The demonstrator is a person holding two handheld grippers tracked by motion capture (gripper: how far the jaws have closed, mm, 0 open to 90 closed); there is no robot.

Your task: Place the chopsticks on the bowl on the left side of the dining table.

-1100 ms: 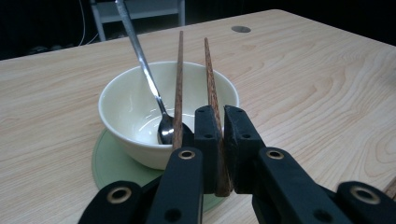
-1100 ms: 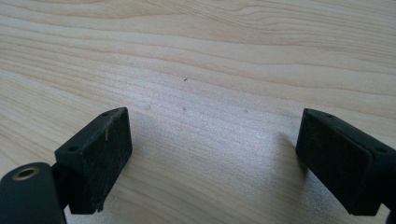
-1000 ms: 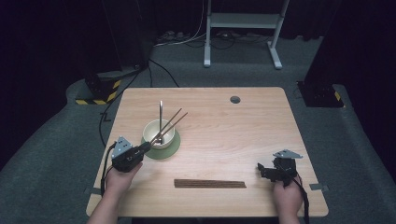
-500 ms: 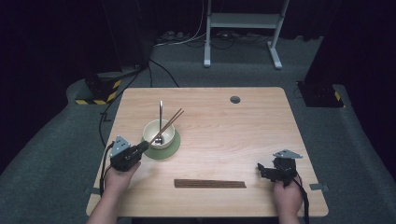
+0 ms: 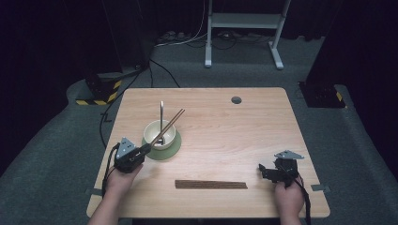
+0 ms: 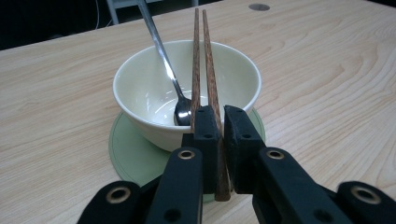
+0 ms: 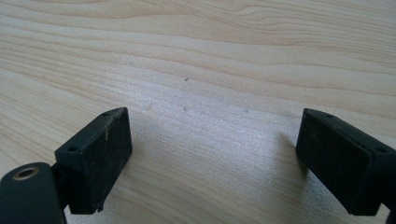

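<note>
The near rim of the bowl (image 6: 187,88) is sitting hidden behind the left gripper (image 6: 221,135), whose jaws are clamping the chopsticks (image 6: 204,56) lying across the bowl beside a spoon (image 6: 164,56). The bowl is resting on a green coaster (image 5: 168,149). The right gripper (image 7: 212,163) is hovering wide open over bare wood. A dark strip (image 5: 211,184) is lying on the table (image 5: 263,126), and grey carpet and a white stand (image 5: 244,28) are showing beyond.

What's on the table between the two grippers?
In the high view, a dark wooden strip lies between the left gripper and right gripper.
</note>
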